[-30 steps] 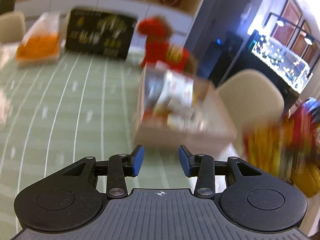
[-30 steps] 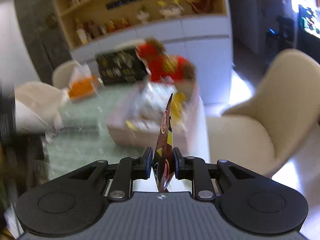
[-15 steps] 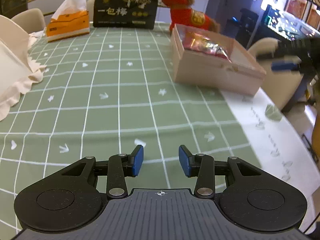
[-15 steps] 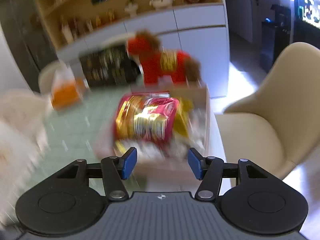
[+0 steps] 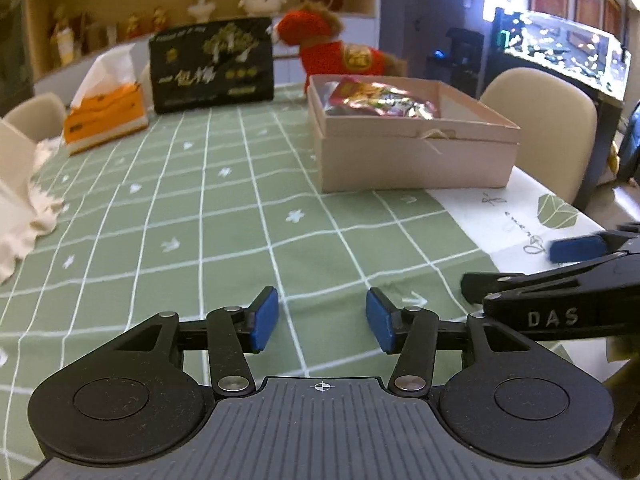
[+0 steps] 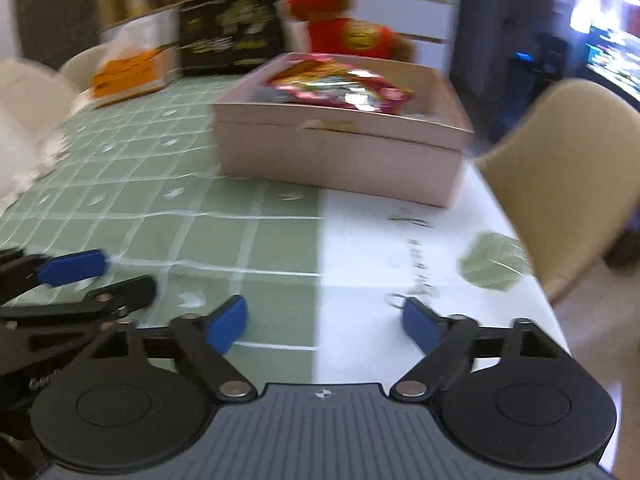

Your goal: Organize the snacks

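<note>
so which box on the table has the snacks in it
The open pale pink box on the right side, with shiny red snack packets inside. The black box stands upright at the back, and the orange box holds tissues.

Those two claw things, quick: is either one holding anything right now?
Left gripper: open, holding nothing, above the green checked tablecloth.
Right gripper: open wide, holding nothing; the snack bags lie in the beige box.

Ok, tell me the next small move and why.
Probably hold both grippers back and scan for leftover snacks: left gripper and right gripper are open and empty, snack bags lie in the box, and no loose snack shows on the tablecloth.
</note>
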`<state>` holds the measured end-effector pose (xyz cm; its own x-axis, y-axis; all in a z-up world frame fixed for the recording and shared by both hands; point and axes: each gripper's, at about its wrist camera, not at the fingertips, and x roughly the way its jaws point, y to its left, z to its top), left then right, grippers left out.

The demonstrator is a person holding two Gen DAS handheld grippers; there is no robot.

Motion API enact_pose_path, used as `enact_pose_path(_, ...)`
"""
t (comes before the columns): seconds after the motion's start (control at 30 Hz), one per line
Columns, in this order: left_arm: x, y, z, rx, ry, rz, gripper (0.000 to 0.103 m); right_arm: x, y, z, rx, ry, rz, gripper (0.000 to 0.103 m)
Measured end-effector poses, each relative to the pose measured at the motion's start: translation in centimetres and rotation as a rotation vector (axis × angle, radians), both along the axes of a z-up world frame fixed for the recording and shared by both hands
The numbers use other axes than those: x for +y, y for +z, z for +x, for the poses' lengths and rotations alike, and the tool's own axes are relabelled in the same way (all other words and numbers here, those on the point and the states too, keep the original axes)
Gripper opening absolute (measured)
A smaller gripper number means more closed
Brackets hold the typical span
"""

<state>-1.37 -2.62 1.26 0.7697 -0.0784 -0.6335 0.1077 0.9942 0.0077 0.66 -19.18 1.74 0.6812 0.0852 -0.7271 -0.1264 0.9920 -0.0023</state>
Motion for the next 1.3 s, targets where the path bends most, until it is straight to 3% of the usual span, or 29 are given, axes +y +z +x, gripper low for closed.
enact_pose_path(0.1, 0.03, -0.40, 0.14, -0.032, -0.006, -0.001, 0.058, -1.08, -0.62, -0.21, -0.050, -0.090, 0.009, 0.103)
enact_pose_path(0.43, 0.00, -0.35, 0.85, -0.031, 0.000, -0.002, 0.060, -0.60, -1.19, -0.84, -0.121, -0.108, -0.009, 0.103)
enact_pose_path(1.3, 0.01, -0.37, 0.86, -0.030, -0.001, -0.004, 0.059, -0.95, -1.10, -0.81, -0.114, -0.107, 0.012, 0.103)
